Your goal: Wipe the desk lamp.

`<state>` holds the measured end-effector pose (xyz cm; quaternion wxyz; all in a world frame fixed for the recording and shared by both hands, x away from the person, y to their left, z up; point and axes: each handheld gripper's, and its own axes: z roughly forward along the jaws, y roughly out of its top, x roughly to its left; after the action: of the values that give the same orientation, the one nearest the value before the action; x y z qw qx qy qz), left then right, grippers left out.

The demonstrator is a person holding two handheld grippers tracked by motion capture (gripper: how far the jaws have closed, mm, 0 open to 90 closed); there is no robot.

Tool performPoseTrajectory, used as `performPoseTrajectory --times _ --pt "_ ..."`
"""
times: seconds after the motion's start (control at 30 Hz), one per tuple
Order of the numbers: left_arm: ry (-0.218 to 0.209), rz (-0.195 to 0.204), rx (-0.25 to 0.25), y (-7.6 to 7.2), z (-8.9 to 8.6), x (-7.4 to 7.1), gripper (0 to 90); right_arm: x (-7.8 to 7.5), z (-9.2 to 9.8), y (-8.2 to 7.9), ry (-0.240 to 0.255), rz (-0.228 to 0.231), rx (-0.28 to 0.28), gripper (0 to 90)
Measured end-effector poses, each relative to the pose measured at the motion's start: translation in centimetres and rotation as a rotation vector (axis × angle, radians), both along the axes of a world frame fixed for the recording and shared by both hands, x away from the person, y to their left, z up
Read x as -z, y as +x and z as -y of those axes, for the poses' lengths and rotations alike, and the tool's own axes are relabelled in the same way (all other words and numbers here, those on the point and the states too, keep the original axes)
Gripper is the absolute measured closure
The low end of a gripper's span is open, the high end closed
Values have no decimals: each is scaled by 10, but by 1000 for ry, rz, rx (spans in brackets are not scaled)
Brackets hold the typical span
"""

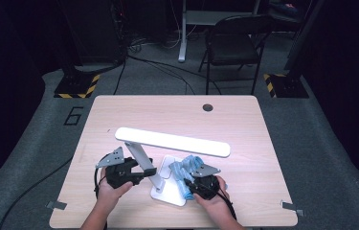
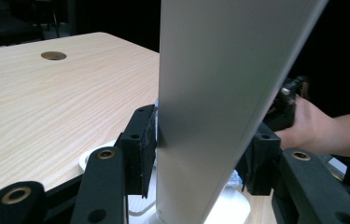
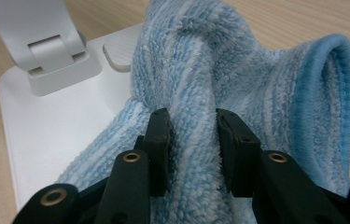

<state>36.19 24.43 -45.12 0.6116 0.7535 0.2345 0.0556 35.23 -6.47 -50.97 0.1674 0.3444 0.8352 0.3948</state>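
Towel (image 3: 200,93) is bunched in the right gripper (image 3: 192,135), clenched on it, wiping the lamp base (image 3: 56,126) on the worktop (image 1: 244,124). Left gripper (image 2: 200,154) is clamping the lamp arm (image 2: 219,93), steadying it against the wiping.

- The far half of the table (image 1: 167,112) is bare wood, so a hand can pass there freely.
- The long white lamp head (image 1: 172,142) hangs low across the middle (like a little bridge) and blocks the way from above.
- The slanted lamp post (image 1: 141,160) fills the gap between the left gripper (image 1: 136,173) jaws.
- The blue cloth (image 1: 186,172) covers the lamp base (image 1: 170,189) on the right side, bunched up between the right gripper (image 1: 194,184) jaws.
- The near table corners are free.
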Motion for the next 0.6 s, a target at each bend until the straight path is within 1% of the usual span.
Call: performPoseTrajectory --times 0.1,0.17,0.23,0.27,0.3,0.37,0.4,0.47,0.53,0.6 --pt "5 1 0 0 -1 -1 527 -1 0 8 -1 -12 -2 666" --pt "-2 0 5 0 0 0 524 -2 1 17 -11 -19 -18 666" --pt "3 5 10 -1 1 0 519 -2 2 22 -3 -29 -3 666" --pt "5 7 14 -1 1 0 517 -3 2 26 -13 -28 -12 666" --pt "12 8 12 -1 1 -1 515 -3 2 29 -15 -28 -7 666" --pt "9 10 17 -1 1 0 510 -3 2 34 -15 -28 2 666" --pt "9 6 30 -1 0 0 508 -3 2 37 -14 -27 2 666" --pt "8 9 29 -1 1 0 505 -2 2 46 -3 -26 13 665" --pt "11 11 25 -1 1 0 503 -2 3 50 -1 -28 12 665" --pt "13 13 33 -1 1 0 502 -2 2 54 7 -38 23 665"
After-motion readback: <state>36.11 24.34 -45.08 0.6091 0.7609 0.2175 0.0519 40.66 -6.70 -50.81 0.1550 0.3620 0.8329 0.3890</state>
